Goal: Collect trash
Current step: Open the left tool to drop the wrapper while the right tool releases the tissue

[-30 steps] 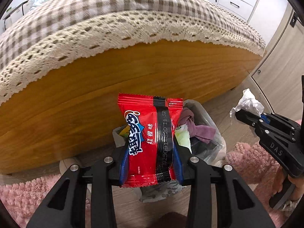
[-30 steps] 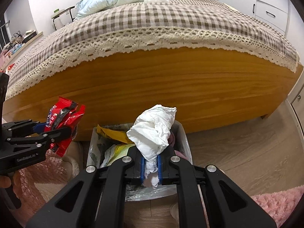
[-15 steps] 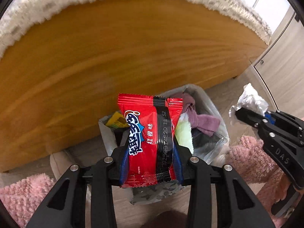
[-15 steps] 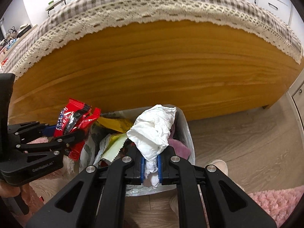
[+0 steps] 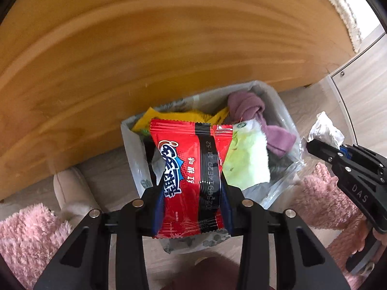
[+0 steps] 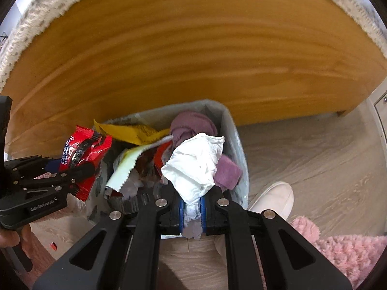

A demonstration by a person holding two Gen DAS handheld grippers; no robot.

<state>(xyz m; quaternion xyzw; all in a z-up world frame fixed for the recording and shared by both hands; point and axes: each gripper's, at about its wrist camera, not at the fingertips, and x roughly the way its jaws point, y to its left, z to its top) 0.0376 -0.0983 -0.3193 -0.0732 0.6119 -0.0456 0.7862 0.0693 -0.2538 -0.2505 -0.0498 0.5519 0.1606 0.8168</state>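
Observation:
My left gripper [image 5: 192,207] is shut on a red snack packet [image 5: 191,169], held just above the near rim of a bag-lined trash bin [image 5: 131,145]. In the right wrist view the same packet [image 6: 79,154] hangs at the bin's left edge. My right gripper [image 6: 192,207] is shut on a crumpled white tissue [image 6: 196,166] over the right half of the bin [image 6: 238,149]. From the left wrist view that tissue [image 5: 325,130] shows at the bin's right side. The bin holds a yellow wrapper [image 6: 130,133], a pale green packet [image 5: 246,159] and a purple cloth [image 5: 249,107].
The wooden bed frame [image 6: 193,55] stands right behind the bin, with a lace-edged cover [image 6: 29,26] hanging over it. Pink fluffy rug [image 5: 24,239] lies left and right on the wood floor. A pale slipper [image 6: 273,198] sits beside the bin. A cabinet door [image 5: 362,89] is at far right.
Both grippers have come down and tipped more steeply toward the bin; the bin now sits higher and larger in both views, the bed top gone. Both grips unchanged.

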